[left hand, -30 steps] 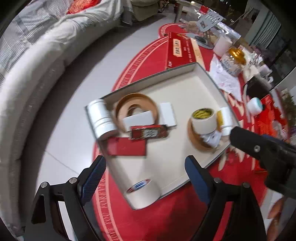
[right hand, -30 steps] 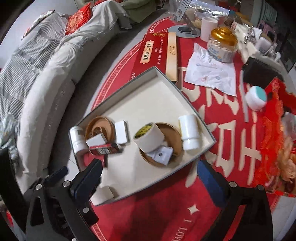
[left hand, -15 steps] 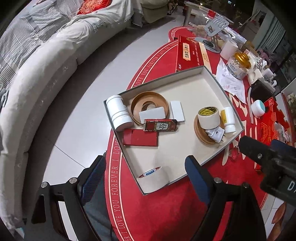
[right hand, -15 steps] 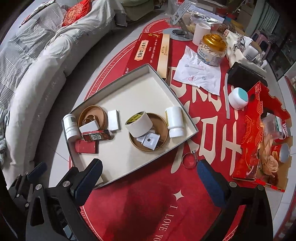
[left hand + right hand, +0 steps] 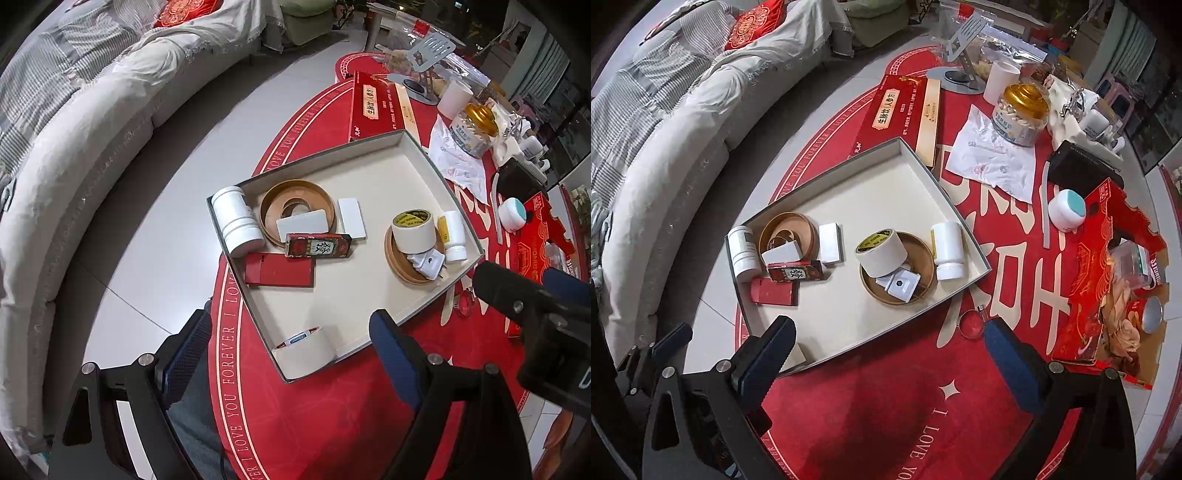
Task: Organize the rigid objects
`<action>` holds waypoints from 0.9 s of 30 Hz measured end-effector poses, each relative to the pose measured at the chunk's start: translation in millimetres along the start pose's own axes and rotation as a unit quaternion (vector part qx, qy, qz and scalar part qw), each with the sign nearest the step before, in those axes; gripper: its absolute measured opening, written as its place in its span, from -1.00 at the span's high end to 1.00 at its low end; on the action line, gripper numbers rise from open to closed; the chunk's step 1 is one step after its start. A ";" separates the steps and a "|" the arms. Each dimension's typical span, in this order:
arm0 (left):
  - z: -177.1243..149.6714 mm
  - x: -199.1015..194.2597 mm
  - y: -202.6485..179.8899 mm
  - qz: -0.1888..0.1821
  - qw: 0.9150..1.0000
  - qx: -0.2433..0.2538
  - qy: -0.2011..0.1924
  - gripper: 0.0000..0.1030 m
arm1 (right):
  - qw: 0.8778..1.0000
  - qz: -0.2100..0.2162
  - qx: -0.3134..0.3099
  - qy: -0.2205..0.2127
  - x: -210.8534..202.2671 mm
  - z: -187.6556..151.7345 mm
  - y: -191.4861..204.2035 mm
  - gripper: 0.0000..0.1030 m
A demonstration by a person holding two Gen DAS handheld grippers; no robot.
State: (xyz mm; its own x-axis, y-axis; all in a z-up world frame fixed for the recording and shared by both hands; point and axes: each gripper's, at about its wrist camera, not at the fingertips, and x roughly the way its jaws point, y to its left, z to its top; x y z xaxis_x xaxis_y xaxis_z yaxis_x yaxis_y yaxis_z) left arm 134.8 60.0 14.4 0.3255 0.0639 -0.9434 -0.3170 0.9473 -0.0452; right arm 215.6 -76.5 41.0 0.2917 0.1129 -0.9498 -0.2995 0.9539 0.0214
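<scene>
Both jaws stand wide and empty; I judge the tape (image 5: 303, 350), in the tray (image 5: 373, 192) corner just ahead of my left gripper (image 5: 291, 354), light, stiff, best pinched across its rim.

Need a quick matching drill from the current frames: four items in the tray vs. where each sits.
Items:
1. yellow-core tape roll
2. blue-label tape roll
3. large white jar
4. small white bottle

Places:
A. lying at the tray's left edge
B. near corner of the tray
C. on the wooden dish beside the charger plug
D. lying along the tray's right wall

Pairs: 1-C, 2-B, 3-A, 4-D
</scene>
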 end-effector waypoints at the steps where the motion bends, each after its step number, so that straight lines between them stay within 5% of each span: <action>1: -0.3 0.2 0.2 0.002 1.000 0.000 0.001 -0.74 | 1.000 -0.002 -0.001 0.000 0.0 0.0 0.5 -1.00; 27: -1.9 0.0 3.8 0.005 1.000 -0.005 0.005 -0.74 | 1.000 -0.003 -0.006 0.005 -1.8 -1.1 6.6 -1.00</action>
State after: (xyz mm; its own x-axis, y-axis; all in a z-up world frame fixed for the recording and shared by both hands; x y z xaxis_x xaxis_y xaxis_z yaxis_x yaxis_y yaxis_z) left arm 131.8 62.9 13.6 0.3129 0.0708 -0.9471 -0.3292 0.9435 -0.0382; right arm 212.1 -70.7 42.5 0.2851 0.1037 -0.9529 -0.3090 0.9510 0.0111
